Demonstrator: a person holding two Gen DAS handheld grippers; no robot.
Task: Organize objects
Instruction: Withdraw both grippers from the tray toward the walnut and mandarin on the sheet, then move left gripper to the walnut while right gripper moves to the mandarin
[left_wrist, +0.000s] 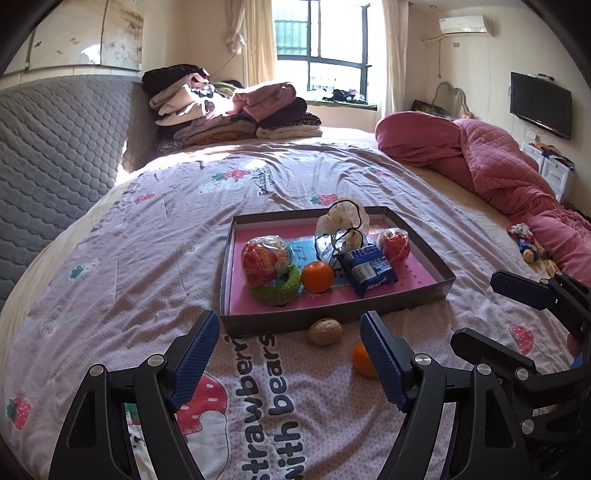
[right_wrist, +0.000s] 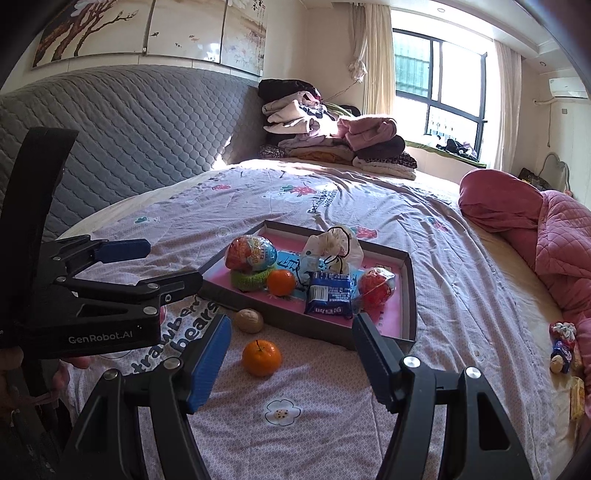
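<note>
**Shallow box on the bed, two pieces still outside it**

A shallow cardboard tray (left_wrist: 332, 321) with dark walls and a pink printed floor lies on the bed (left_wrist: 129, 277), on a lilac quilt with strawberry and bear prints. Inside it, counted: one large egg-shaped toy in clear wrap, red, orange and blue (left_wrist: 264, 262); one green knitted ring (left_wrist: 280, 290) under that egg; one tangerine (left_wrist: 317, 277) touching the ring; one dark blue snack packet (left_wrist: 369, 271); one white crumpled bag with a black cord (left_wrist: 343, 229) behind the packet; and one smaller red wrapped ball (left_wrist: 395, 243) near the right wall.

Outside, just in front of the near wall, lie one walnut (left_wrist: 325, 331) and a second tangerine (right_wrist: 261, 357), close to each other but apart.

The left hand-held gripper (left_wrist: 291, 354) has its blue-padded jaws spread wide with nothing between them. The right hand-held gripper (right_wrist: 291, 362) is likewise spread wide and empty, with the loose tangerine lying ahead between its fingers, untouched.

Farther off are one pile of folded clothes (left_wrist: 229, 110) at the headboard and one rolled pink quilt (left_wrist: 480, 155) on the right.
</note>
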